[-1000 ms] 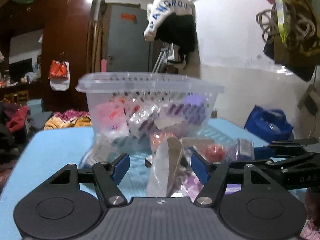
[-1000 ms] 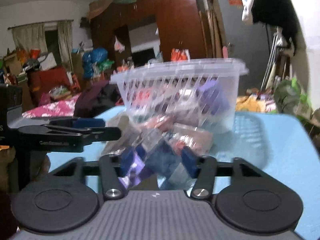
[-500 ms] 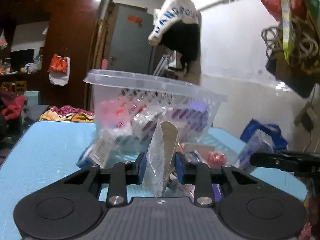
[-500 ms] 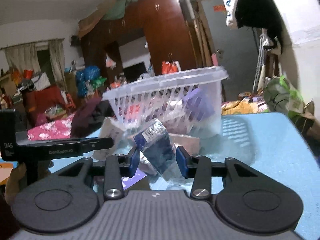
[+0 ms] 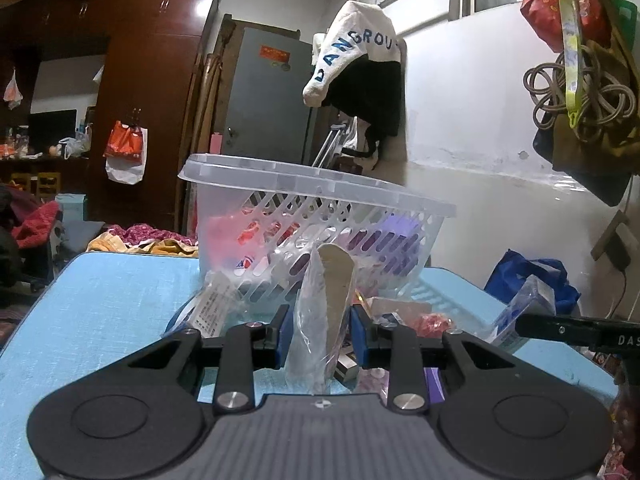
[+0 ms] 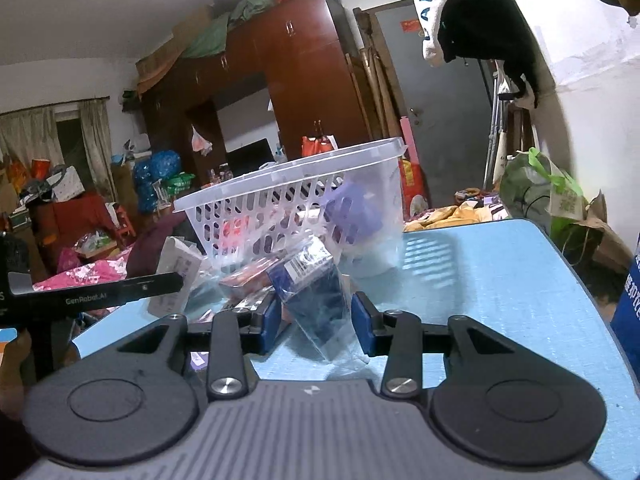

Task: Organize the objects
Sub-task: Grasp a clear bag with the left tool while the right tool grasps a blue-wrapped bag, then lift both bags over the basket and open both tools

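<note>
Both tongs have just been closing — a second ago they gaped over the pile, now each pinches a packet. Left tongs [image 5: 320,338] clamp a clear bag with a tan card [image 5: 326,312] inside, standing upright, long axis pointing to 12 o'clock. Right tongs [image 6: 316,322] squeeze a dark blue packet [image 6: 316,296] in clear wrap, tilted toward 11 o'clock, and the wrist has rolled with it. The basket [image 5: 316,216] sits dead ahead at 12 o'clock from both, rim above the pads, beyond the loose pile on the blue surface [image 5: 100,304]. So the drop looks like up and forward over the near wall. Neither hand looks clearly nearer — the left faces it squarer, the right comes in from its right-hand corner.
</note>
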A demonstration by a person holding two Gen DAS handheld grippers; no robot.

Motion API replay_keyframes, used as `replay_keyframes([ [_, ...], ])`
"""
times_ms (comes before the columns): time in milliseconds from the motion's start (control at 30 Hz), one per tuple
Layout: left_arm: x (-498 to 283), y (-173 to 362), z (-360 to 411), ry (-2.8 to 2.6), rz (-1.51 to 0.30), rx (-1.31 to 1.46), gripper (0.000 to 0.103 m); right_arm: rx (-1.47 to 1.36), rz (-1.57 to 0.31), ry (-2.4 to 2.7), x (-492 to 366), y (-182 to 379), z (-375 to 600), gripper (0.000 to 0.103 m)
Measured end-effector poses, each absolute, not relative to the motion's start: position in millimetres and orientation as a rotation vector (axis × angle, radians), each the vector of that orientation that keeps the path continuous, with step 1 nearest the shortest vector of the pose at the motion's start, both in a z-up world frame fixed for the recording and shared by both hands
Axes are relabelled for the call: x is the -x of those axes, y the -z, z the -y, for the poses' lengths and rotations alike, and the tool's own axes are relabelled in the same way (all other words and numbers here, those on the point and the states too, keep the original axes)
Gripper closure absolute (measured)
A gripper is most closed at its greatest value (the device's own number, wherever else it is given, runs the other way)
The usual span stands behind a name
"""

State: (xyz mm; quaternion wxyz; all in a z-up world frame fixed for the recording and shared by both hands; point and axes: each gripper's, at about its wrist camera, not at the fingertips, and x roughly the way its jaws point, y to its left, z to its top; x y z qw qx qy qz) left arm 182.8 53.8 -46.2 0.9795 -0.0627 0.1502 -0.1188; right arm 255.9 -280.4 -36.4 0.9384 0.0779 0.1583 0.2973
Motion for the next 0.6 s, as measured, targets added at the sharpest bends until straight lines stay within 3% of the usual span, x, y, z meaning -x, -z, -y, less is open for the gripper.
replay_keyframes([
  [600,-176.1,45.0,-60.9,0.244,-0.265,0.160,0.069,-0.176,-0.311,-0.616,-259.0,37.5,289.2,0.062],
])
